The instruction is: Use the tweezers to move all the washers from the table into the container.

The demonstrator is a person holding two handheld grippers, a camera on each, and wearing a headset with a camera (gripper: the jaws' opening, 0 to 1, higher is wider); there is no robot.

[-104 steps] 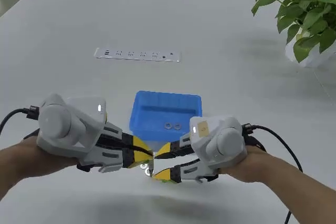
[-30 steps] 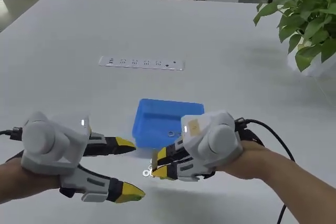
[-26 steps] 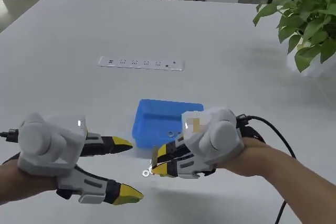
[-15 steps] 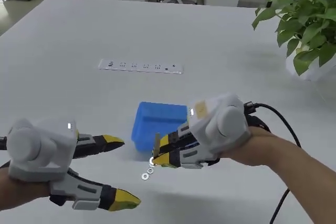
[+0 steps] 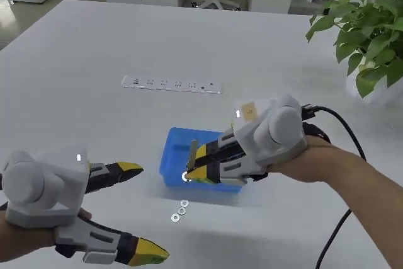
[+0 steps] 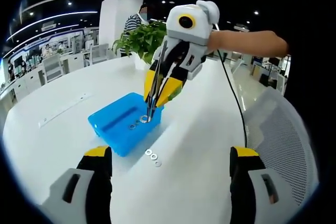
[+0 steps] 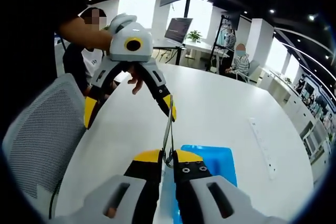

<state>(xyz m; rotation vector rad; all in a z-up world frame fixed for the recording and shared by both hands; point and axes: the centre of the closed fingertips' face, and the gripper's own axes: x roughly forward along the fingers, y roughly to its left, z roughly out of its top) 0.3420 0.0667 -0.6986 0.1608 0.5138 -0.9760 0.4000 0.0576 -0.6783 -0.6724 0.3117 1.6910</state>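
My right gripper (image 5: 196, 171) is shut on silver tweezers (image 5: 191, 155), whose tips pinch a washer (image 5: 186, 177) over the near edge of the blue container (image 5: 176, 149). In the left gripper view the held washer (image 6: 145, 119) hangs just above that container (image 6: 113, 121), where two washers (image 6: 134, 126) lie inside. Two loose washers (image 5: 179, 211) lie on the table in front of it. My left gripper (image 5: 143, 213) stands open at the lower left, holding nothing. The right gripper view looks along the tweezers (image 7: 168, 124) at the left gripper (image 7: 130, 111).
A white power strip (image 5: 171, 84) lies on the table beyond the container. A potted plant (image 5: 368, 23) stands at the far right edge. A black cable (image 5: 343, 149) trails from the right gripper. Office chairs stand behind the table.
The right gripper has risen from the table with the tweezers and a washer and moved over the container's near edge. The left gripper has opened and drawn back to the lower left.
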